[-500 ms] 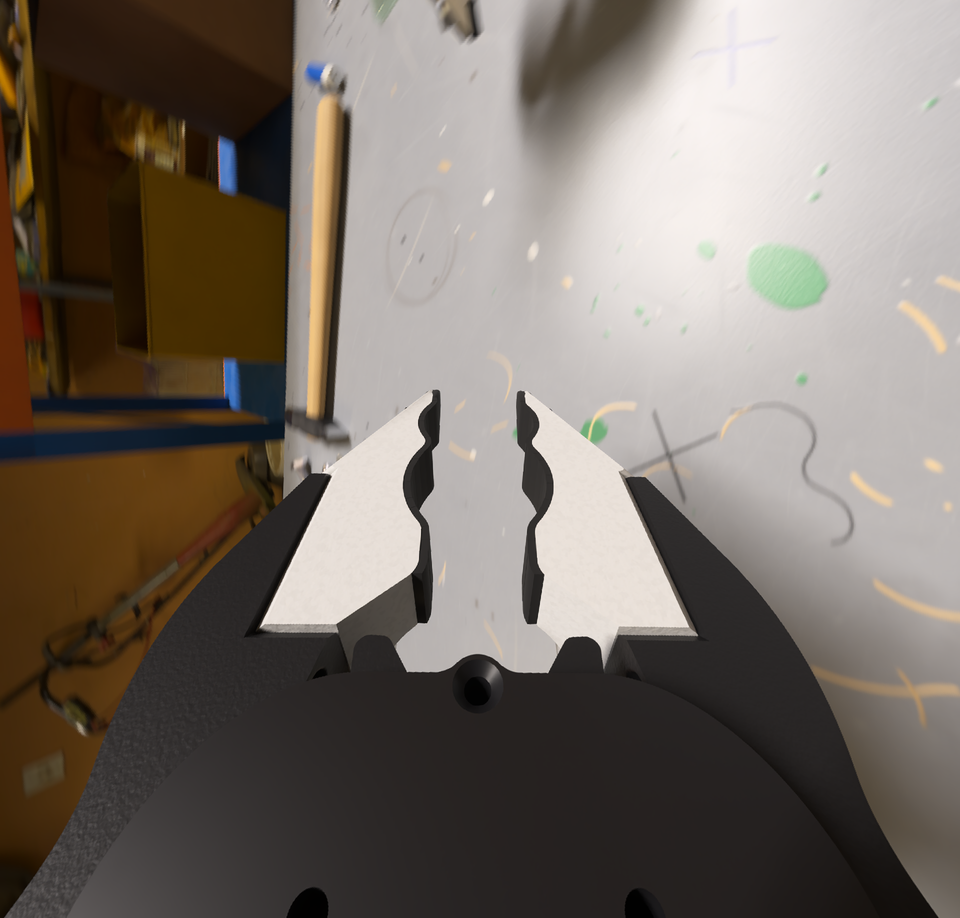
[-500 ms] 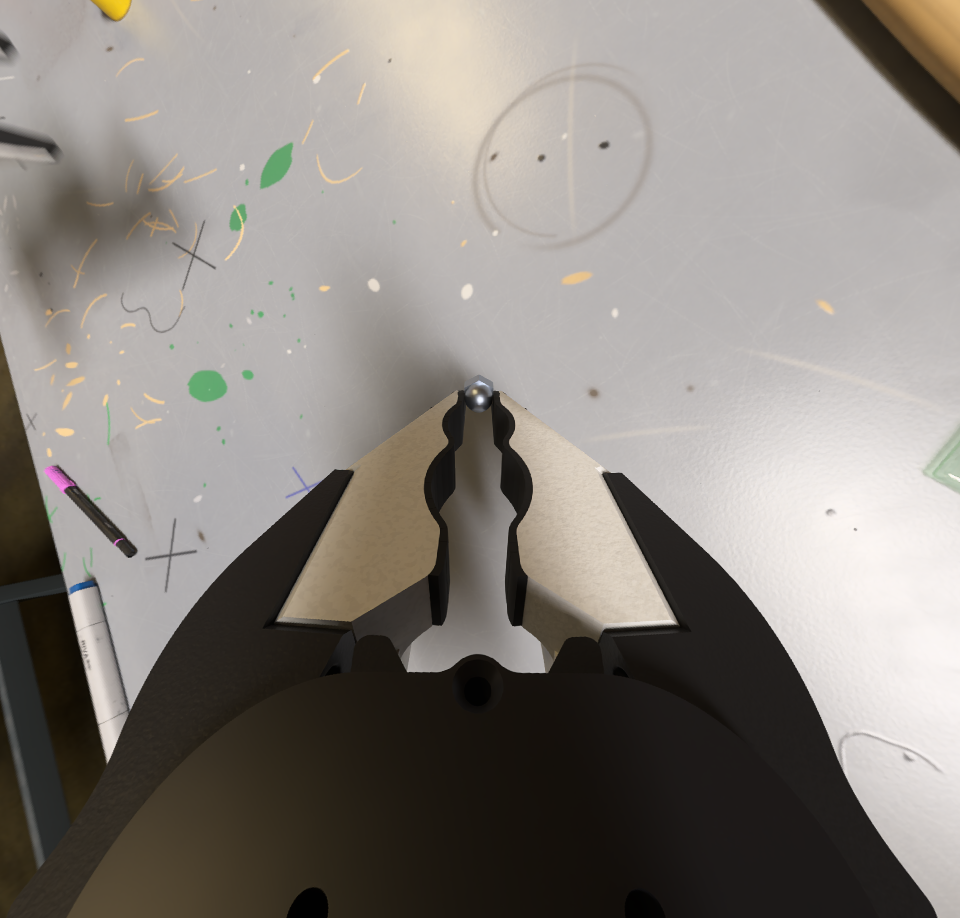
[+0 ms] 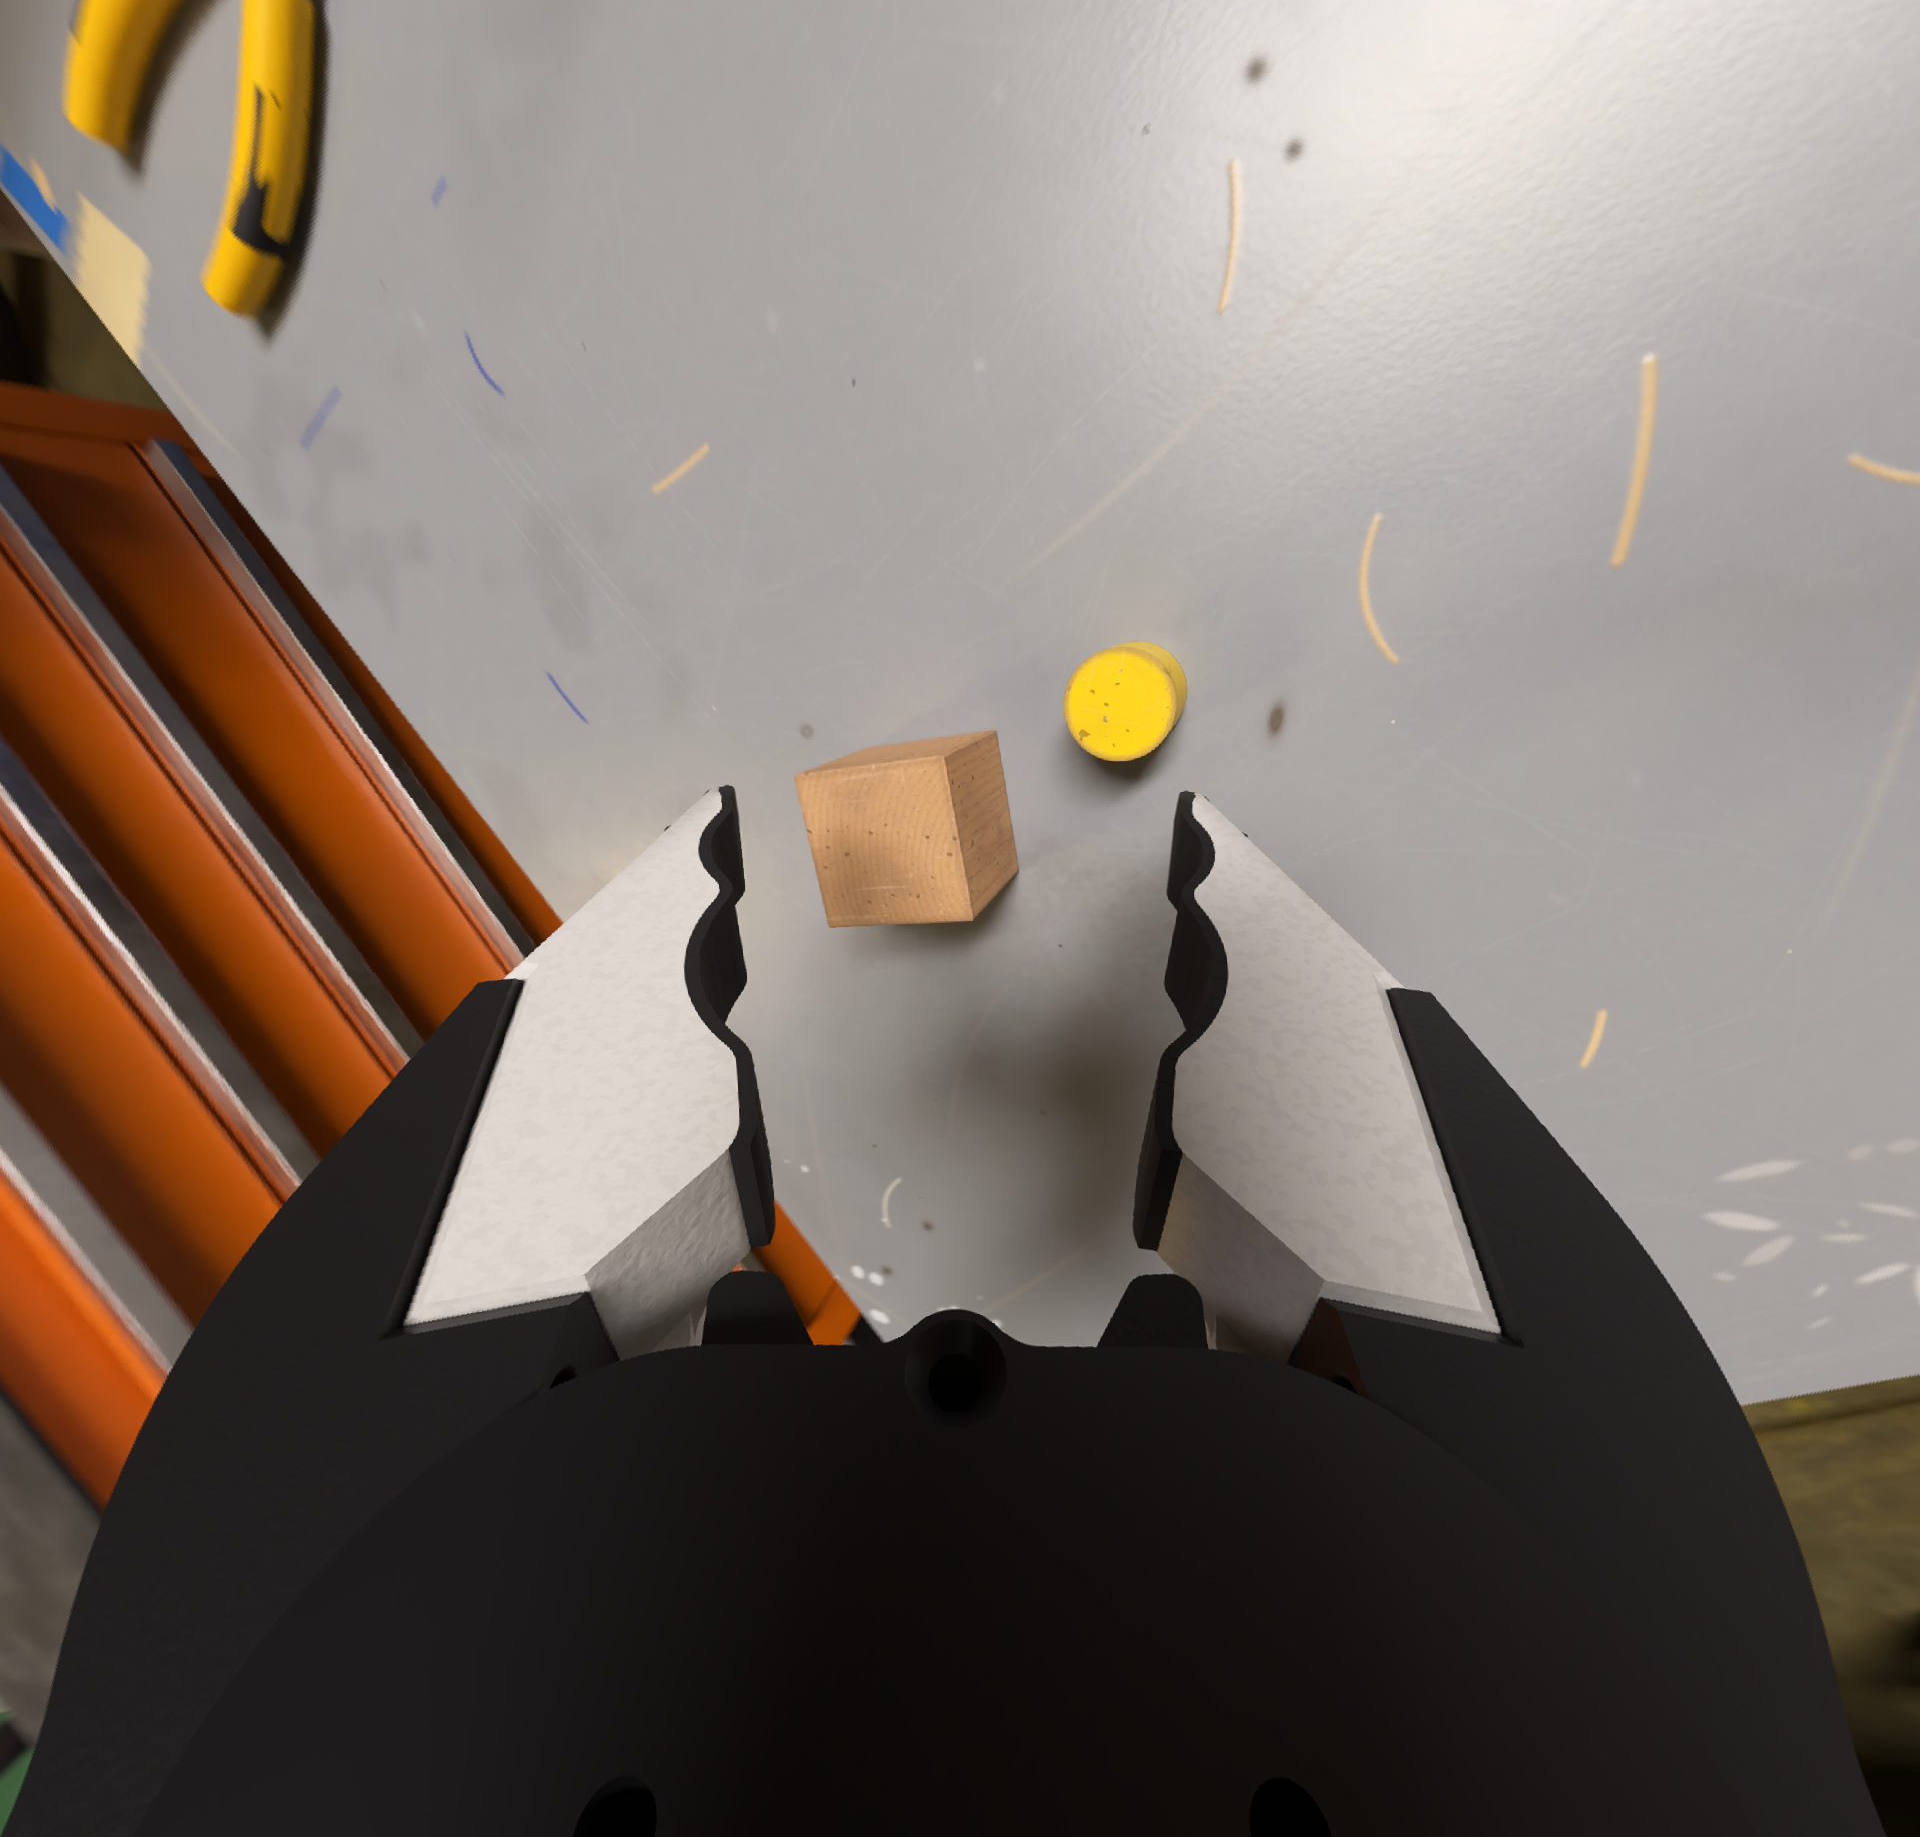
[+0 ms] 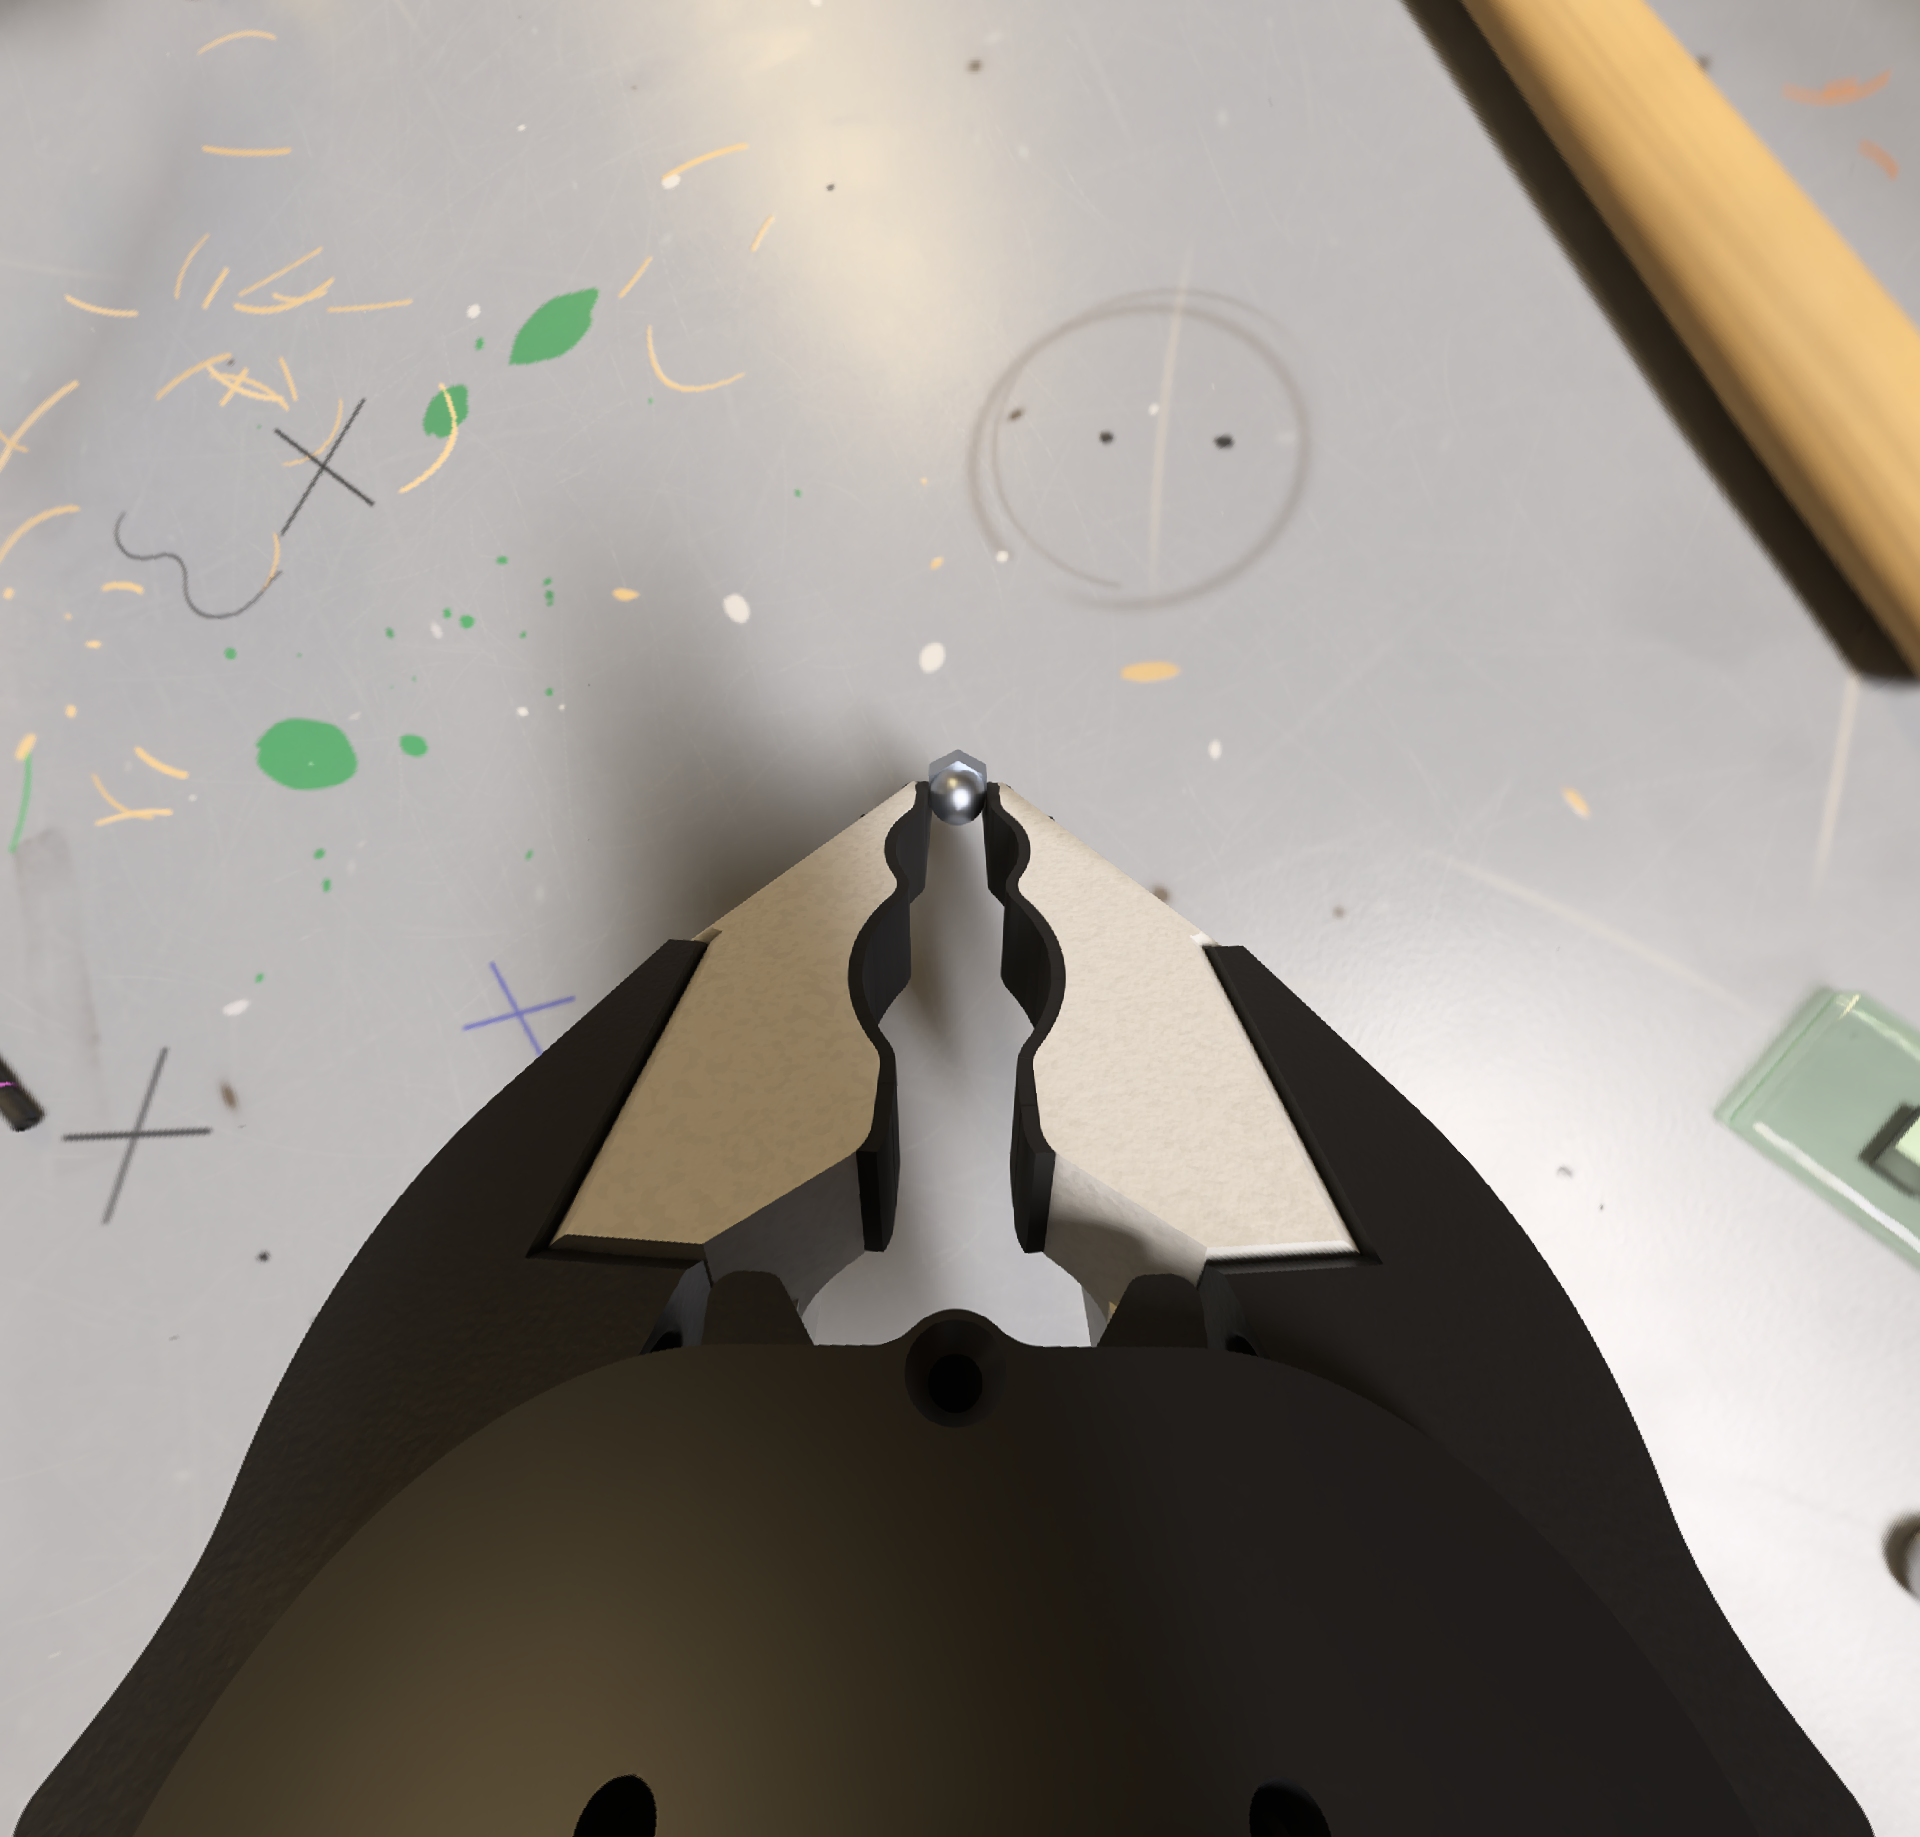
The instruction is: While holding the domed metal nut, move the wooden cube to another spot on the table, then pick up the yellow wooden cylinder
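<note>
Cube (image 3: 906,831) sits before the spread left tool (image 3: 954,800); right tool (image 4: 956,792) pinches the nut (image 4: 956,790).

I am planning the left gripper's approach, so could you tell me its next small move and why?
Probably ease the open left gripper forward so its jaws straddle the light wooden cube, which sits just beyond the tips, off-centre toward the left finger; the right gripper already pinches the domed metal nut.
</note>
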You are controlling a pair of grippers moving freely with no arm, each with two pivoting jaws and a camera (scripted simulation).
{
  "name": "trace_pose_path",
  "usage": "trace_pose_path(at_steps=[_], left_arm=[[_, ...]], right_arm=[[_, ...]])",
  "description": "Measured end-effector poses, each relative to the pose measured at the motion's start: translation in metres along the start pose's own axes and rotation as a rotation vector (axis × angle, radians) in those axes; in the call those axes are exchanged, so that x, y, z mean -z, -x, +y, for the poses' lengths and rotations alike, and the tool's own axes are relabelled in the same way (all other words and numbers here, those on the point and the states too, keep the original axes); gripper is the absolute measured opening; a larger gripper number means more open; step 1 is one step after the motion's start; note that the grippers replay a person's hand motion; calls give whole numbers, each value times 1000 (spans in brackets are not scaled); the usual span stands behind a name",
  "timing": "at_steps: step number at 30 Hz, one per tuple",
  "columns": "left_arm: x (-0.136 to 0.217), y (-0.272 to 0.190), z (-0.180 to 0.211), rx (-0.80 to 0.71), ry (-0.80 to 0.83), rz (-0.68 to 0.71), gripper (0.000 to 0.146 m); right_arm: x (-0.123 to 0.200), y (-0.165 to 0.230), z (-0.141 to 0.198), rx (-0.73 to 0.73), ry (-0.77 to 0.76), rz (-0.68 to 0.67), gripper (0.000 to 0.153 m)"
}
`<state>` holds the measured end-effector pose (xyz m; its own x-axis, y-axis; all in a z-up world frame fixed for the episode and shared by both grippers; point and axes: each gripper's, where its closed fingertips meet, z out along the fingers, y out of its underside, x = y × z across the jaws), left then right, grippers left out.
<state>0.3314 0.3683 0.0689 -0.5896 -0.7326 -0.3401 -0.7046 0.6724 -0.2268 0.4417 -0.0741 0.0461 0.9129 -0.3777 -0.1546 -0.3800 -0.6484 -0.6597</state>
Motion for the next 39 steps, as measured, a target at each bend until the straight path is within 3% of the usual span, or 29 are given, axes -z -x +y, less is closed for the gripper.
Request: trace_pose_path(at_steps=[9, 18, 23, 26, 29, 34, 39], left_arm=[[-27, -8, 22, 131, 102, 142, 95], [-30, 14, 29, 197, 127, 60, 92], [-39, 11, 36, 204, 173, 93, 92], [-41, 13, 38, 224, 192, 109, 76], [-42, 15, 39, 210, 207, 103, 45], [-38, 16, 31, 216, 142, 96, 45], [-8, 24, 16, 212, 47, 40, 45]], right_arm=[[-15, 7, -8, 72, -5, -4, 10], [-18, 8, -8, 78, 3, -6, 10], [-20, 9, -9, 81, 5, -12, 10], [-21, 10, -8, 84, 10, -11, 10], [-21, 9, -8, 83, 11, -12, 10], [-22, 9, -8, 87, 11, -9, 10], [-23, 9, -7, 89, 14, -5, 10]])
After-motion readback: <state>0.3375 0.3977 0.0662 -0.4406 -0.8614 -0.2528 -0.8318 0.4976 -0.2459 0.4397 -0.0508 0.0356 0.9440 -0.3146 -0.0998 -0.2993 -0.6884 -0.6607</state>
